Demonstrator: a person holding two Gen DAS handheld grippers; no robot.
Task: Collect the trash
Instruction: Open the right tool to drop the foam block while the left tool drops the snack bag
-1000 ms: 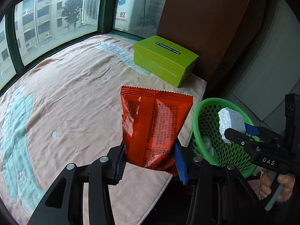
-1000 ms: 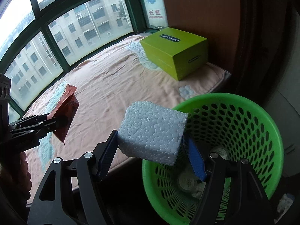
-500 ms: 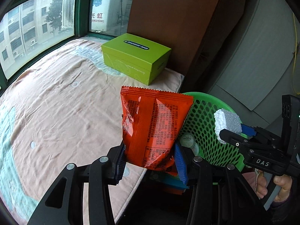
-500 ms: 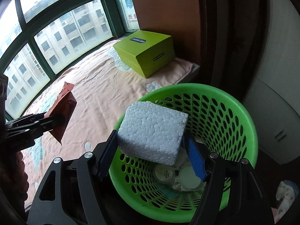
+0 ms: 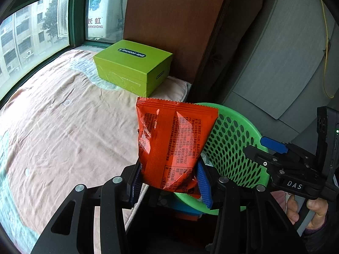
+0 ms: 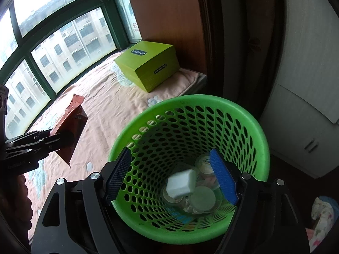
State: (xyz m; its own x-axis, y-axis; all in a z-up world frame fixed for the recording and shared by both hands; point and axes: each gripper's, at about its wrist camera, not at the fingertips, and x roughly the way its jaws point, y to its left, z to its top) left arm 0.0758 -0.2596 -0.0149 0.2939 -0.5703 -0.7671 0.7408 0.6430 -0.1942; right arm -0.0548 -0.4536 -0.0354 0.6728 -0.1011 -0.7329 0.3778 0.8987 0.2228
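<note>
Trash sits at two stages: a white foam block point(image 6: 181, 183) lies inside the green basket point(image 6: 250, 124), on top of round lids and crumpled scraps at the bottom, and a red snack wrapper point(image 5: 173, 144) stands upright, pinched by its lower edge in the left gripper point(image 5: 169, 182), whose blue pads press it from both sides. Only the right wrist view looks down into the basket; there the right gripper point(image 6: 171, 175) hangs above the rim with its fingers spread wide and nothing between them, the block lying below the gap. The left wrist view cannot see the basket's contents, since the wrapper stands in front of the basket's near side point(image 5: 233, 144) and covers much of it. It does show the right gripper from the side point(image 5: 260, 148), over the far right rim, with the person's hand point(image 5: 305, 207) around its handle. From the right wrist view the wrapper point(image 6: 70, 127) appears edge-on, off to the left, held over the bed point(image 6: 110, 105) and apart from the basket. A lime-green box point(image 5: 133, 65) rests on the pink bedspread's far corner by the brown panel point(image 5: 175, 25), well away from both grippers. Windows point(image 6: 63, 42) line the bed's far side, and a grey cabinet point(image 6: 307, 105) stands just behind the basket on the right.
</note>
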